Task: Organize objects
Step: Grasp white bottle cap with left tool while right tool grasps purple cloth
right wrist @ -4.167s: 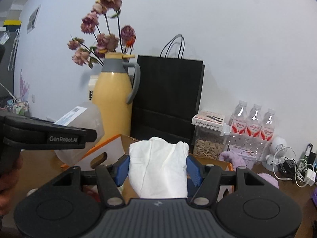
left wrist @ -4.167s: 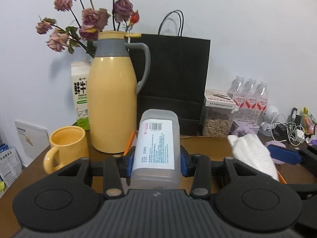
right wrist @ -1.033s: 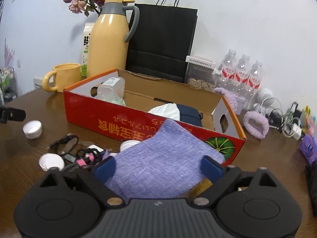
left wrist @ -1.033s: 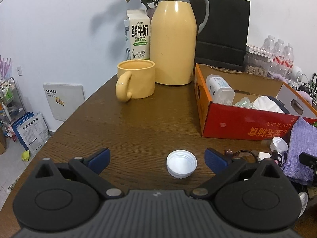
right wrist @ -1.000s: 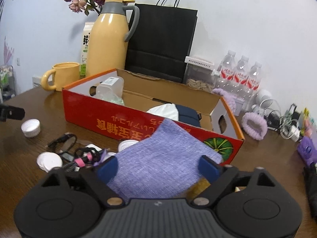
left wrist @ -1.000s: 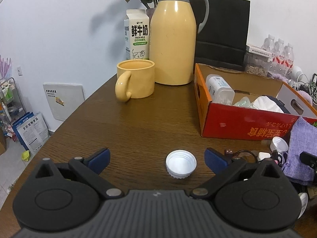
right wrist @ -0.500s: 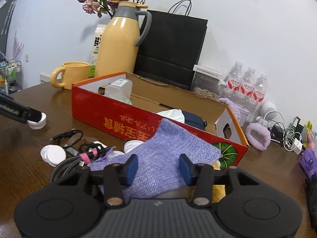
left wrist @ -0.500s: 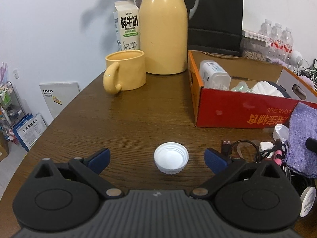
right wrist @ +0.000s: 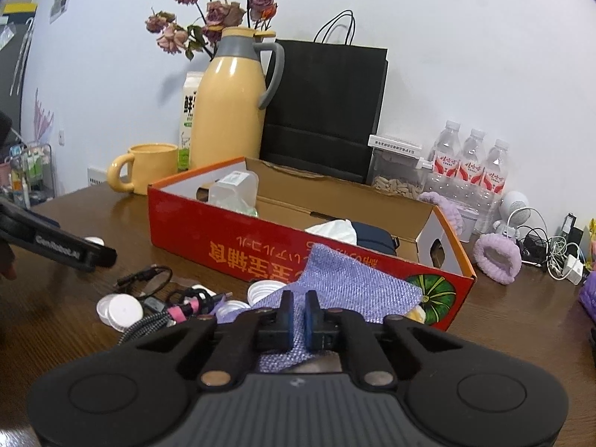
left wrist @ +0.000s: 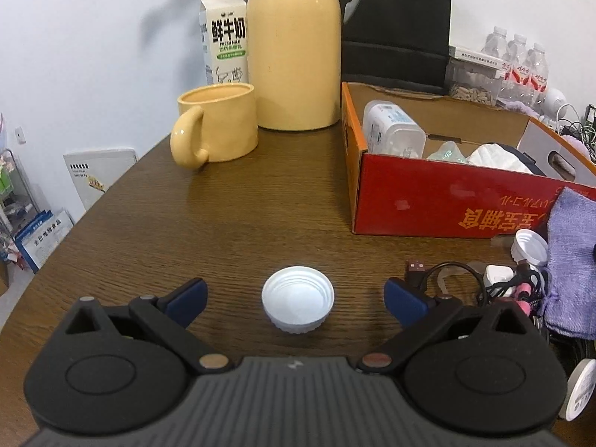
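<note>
A white bottle cap (left wrist: 297, 299) lies open side up on the brown table, between the wide-apart blue pads of my left gripper (left wrist: 294, 300), which is open and does not touch it. My right gripper (right wrist: 297, 316) is shut on a purple knitted cloth (right wrist: 346, 283), pinched between its pads in front of the red cardboard box (right wrist: 260, 246). The box (left wrist: 428, 193) holds a clear plastic container (left wrist: 391, 130), a white tissue (left wrist: 495, 154) and a dark pouch. The purple cloth (left wrist: 570, 253) also shows at the right of the left wrist view.
A yellow mug (left wrist: 216, 128), yellow thermos (left wrist: 294, 44), milk carton (left wrist: 223, 33) and black paper bag (right wrist: 324, 108) stand behind. Cables (right wrist: 167, 305) and more white caps (right wrist: 119, 311) lie left of the cloth. Water bottles (right wrist: 469, 167) and a purple scrunchie (right wrist: 495, 257) sit right.
My right gripper's jaws have closed onto the purple cloth. My left gripper has come closer and lower over the white cap, still open.
</note>
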`<act>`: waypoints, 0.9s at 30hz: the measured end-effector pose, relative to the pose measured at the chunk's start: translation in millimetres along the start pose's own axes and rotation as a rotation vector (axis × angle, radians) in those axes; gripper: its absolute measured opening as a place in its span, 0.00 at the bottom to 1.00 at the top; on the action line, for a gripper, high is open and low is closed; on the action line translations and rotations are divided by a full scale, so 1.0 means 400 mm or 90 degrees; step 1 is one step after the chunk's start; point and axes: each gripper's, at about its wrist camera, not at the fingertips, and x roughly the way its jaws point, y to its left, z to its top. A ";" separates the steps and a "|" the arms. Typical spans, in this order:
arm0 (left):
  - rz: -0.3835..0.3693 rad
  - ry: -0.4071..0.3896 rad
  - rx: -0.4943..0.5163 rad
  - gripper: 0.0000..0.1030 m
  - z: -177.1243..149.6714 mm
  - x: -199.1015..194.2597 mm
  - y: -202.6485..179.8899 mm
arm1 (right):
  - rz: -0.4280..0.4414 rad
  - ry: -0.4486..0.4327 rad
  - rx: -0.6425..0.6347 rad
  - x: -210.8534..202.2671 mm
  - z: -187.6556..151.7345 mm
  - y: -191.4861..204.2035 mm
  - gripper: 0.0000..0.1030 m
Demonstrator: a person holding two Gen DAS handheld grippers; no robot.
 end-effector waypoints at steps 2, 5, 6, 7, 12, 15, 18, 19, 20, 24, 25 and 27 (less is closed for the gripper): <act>0.003 0.002 -0.002 1.00 0.002 0.006 -0.003 | 0.003 -0.008 0.004 -0.005 0.002 -0.001 0.04; -0.002 0.006 0.002 0.91 0.002 0.013 -0.010 | 0.007 -0.019 0.007 -0.013 0.003 -0.003 0.04; -0.003 0.008 0.004 0.89 0.000 0.015 -0.012 | 0.008 -0.021 0.008 -0.014 0.004 -0.002 0.04; -0.003 0.008 0.006 0.77 -0.001 0.015 -0.014 | 0.010 -0.023 0.009 -0.015 0.004 -0.003 0.04; -0.017 -0.009 -0.003 0.40 -0.001 -0.001 -0.011 | 0.015 -0.039 0.013 -0.028 0.007 -0.001 0.04; -0.014 -0.025 -0.005 0.40 -0.001 -0.012 -0.012 | 0.018 -0.052 0.016 -0.037 0.010 -0.002 0.04; -0.017 -0.040 -0.015 0.40 0.001 -0.028 -0.013 | 0.020 -0.062 0.020 -0.045 0.014 -0.004 0.04; -0.020 -0.046 -0.018 0.39 0.002 -0.035 -0.013 | 0.020 -0.065 0.022 -0.047 0.016 -0.004 0.04; -0.021 -0.051 -0.020 0.39 0.003 -0.042 -0.013 | 0.019 -0.069 0.025 -0.050 0.017 -0.006 0.04; -0.029 -0.080 -0.034 0.39 0.014 -0.082 -0.013 | 0.017 -0.087 0.037 -0.067 0.032 -0.013 0.03; -0.037 -0.091 -0.038 0.39 0.020 -0.096 -0.013 | 0.017 -0.093 0.038 -0.073 0.037 -0.013 0.03; -0.047 -0.111 -0.040 0.39 0.037 -0.119 -0.016 | 0.014 -0.103 0.037 -0.083 0.048 -0.014 0.03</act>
